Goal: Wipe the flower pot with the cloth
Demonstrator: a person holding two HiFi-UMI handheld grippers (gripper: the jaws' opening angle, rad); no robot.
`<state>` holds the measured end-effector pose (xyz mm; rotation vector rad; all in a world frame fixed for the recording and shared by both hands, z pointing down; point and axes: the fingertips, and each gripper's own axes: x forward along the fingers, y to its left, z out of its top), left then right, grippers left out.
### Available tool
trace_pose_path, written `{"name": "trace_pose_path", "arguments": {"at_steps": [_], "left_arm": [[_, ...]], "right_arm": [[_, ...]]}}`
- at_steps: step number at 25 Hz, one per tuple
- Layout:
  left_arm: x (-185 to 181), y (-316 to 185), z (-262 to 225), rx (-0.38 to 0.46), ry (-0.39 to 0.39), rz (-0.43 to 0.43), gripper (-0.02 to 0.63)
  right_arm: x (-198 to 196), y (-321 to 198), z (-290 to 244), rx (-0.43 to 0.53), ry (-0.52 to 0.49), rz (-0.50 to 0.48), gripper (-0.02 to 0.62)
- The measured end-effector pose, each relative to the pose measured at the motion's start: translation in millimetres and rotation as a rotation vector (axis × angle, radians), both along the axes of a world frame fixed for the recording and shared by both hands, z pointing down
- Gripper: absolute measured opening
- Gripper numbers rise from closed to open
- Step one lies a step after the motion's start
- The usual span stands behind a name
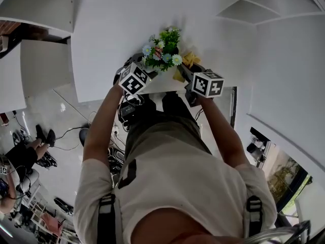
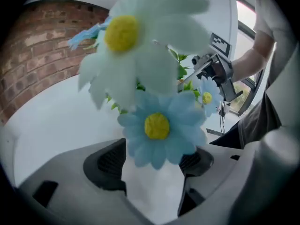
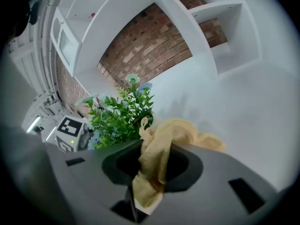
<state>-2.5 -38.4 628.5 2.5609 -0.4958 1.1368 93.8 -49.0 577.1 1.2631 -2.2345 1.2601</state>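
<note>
Right tongs [image 3: 152, 165] pinch cloth [image 3: 174, 134], left tongs [image 2: 153, 165] flower pot [image 2: 152, 191]

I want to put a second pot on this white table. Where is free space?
Free: the wide white table beyond the flowers, and the strips left and right of them. Crowded: the near edge, where the left tool grips the flower pot and the right tool holds the yellow cloth.
</note>
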Motion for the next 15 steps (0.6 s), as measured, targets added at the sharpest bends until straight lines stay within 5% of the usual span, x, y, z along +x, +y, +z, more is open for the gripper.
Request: {"name": "trace_pose_path", "arguments": {"at_steps": [15], "left_arm": [[13,21,-2,0.017,-0.018,0.010,0.331]], "right_arm": [[2,-4,3,0.014,0.041,-0.080,0.117]]}}
